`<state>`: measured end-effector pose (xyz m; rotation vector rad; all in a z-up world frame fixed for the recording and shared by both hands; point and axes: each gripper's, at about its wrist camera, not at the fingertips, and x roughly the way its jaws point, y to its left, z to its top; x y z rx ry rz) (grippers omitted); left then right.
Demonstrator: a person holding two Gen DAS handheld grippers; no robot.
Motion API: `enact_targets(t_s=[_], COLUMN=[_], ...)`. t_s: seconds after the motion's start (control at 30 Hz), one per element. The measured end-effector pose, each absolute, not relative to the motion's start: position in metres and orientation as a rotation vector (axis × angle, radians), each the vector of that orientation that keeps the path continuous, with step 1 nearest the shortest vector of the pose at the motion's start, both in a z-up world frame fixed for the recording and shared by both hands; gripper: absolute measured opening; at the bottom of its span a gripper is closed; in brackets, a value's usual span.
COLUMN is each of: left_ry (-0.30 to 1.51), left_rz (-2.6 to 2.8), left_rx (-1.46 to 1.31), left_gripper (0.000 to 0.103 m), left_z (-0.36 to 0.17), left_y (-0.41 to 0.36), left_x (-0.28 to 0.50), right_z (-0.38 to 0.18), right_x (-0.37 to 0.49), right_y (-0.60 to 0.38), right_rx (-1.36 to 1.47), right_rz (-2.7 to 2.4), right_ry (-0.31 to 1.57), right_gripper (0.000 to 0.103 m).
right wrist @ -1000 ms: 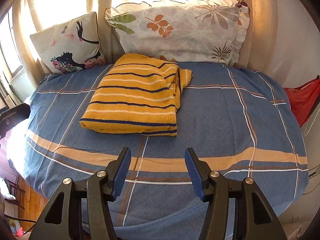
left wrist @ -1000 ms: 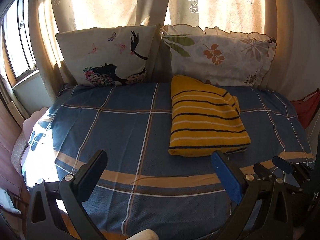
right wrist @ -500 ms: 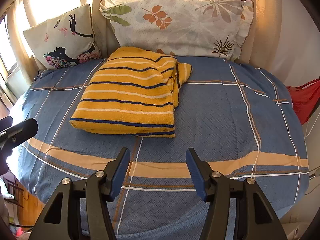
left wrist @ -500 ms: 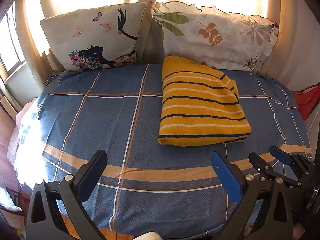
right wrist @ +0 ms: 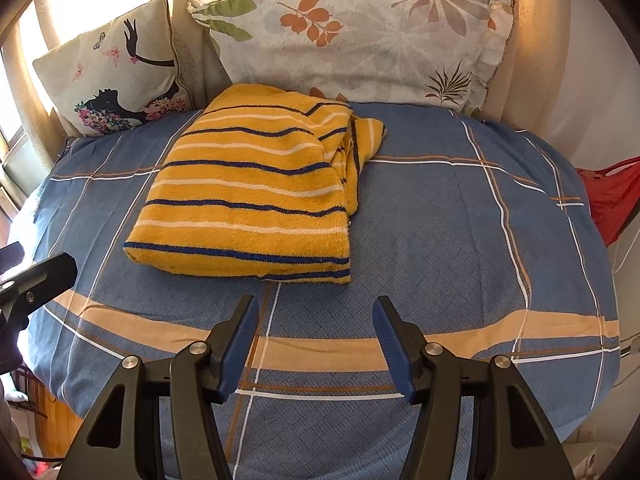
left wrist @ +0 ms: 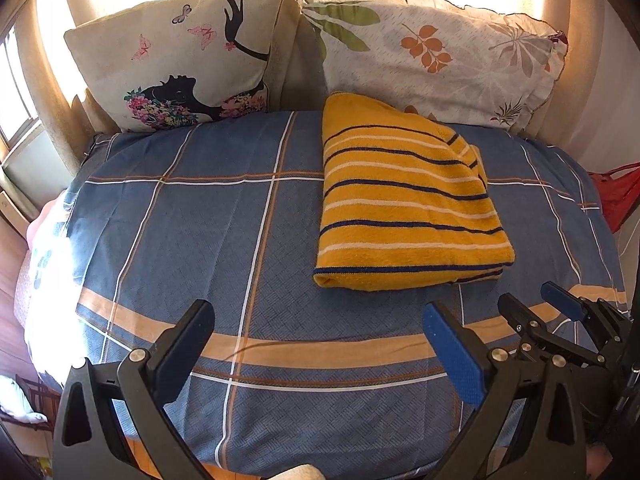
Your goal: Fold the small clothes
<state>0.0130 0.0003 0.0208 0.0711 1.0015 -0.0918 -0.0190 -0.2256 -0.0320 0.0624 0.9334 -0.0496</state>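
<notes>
A yellow garment [left wrist: 404,204] with dark blue and white stripes lies folded into a thick rectangle on the blue checked bedsheet [left wrist: 224,224], its far end near the pillows. In the right wrist view the same yellow garment [right wrist: 256,196] sits just beyond my right gripper [right wrist: 316,316], which is open and holds nothing. My left gripper [left wrist: 320,320] hovers over bare sheet in front of the garment's near left corner, jaws wide apart and empty. The right gripper [left wrist: 536,304] shows at the lower right of the left wrist view. One left gripper finger [right wrist: 36,276] juts in at the left edge of the right wrist view.
Two pillows lean against the curtains at the back: a butterfly-print one [left wrist: 180,60] and a leaf-print one [left wrist: 436,56]. A red item [right wrist: 612,196] hangs past the bed's right edge. Wooden floor [right wrist: 52,408] lies below the bed's near left edge.
Both grippers have come closer to the bed and tipped downward, so the garment looks larger and nearer. The jaws of both stay apart as before.
</notes>
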Motion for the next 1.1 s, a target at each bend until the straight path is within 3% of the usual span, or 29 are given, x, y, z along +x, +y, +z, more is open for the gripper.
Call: enact_targets(t_s=[1.1], left_ry=[1.119], left_rz=[-0.118], left_rx=[0.012], left_gripper=[0.103], left_z=[-0.009], left_y=[0.012], left_x=[0.057], right_z=[-0.041], right_x=[0.027], right_y=[-0.222], right_rx=[-0.006], right_rz=[-0.088], right_ry=[0.973], right_gripper=[0.064])
